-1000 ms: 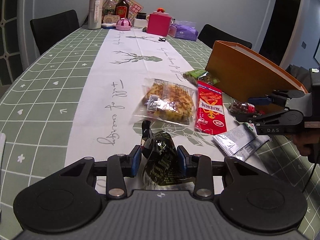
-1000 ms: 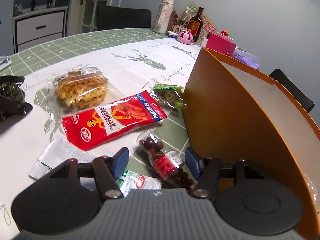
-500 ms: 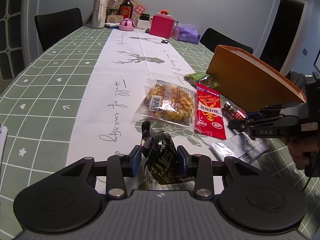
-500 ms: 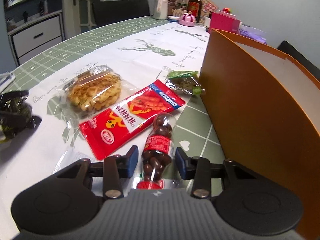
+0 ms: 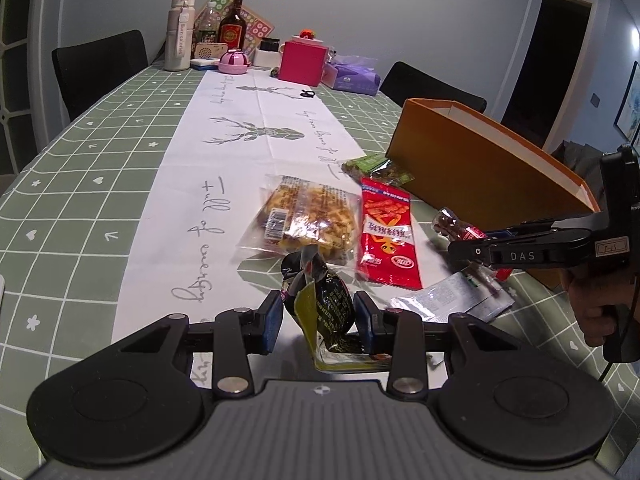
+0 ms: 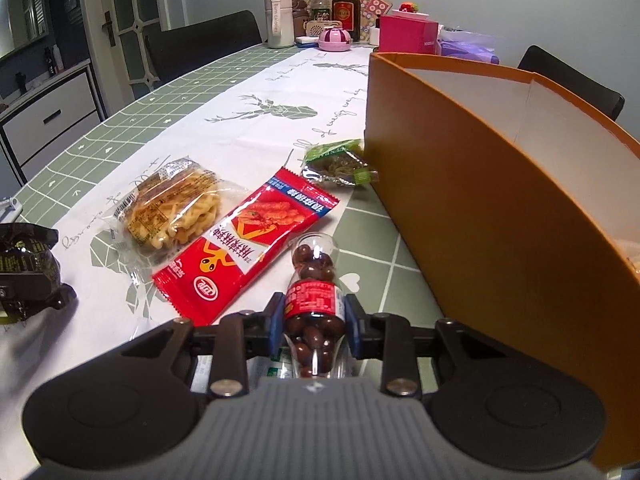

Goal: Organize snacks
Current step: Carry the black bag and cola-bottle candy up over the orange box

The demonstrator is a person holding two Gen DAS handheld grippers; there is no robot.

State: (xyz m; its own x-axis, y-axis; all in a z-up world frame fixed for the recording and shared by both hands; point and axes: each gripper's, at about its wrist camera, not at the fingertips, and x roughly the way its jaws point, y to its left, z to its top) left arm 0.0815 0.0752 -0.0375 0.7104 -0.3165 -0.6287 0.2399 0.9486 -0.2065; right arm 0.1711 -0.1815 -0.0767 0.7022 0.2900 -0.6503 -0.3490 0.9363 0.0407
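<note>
Snacks: several packets lie on the tabletop [image 5: 100, 168], on and beside a white runner [image 5: 248, 128] printed with deer.
Small bottle [image 6: 315, 300]: clear plastic, red label, full of brown chocolate balls; it points away from the camera, its round end toward the red packet.
Right claw [image 6: 315, 324]: its jaws have just been closing and the blue pads now press on both sides of the small bottle at the label.
Dark packet [image 5: 326, 304]: black and yellow wrapper, crumpled, standing between the blue pads.
Left claw [image 5: 320, 320]: closed on the dark packet, low over the near end of the runner.
Red packet [image 6: 252, 248]: flat on the tabletop, just left of the small bottle in the right wrist view.
Waffle packet [image 6: 172, 212]: clear wrapper, left of the red packet, touching its edge.
Green packet [image 6: 340, 162]: small, lying against the near corner of the orange box.
Orange box [image 6: 500, 208]: open on top, white inside, standing right of the snacks.
Silver packet [image 5: 448, 300]: flat, under the right claw in the left wrist view.
Hand [image 5: 596, 308]: grips the handle of the right claw.
Far end: bottles and a pink box [image 5: 302, 62].
</note>
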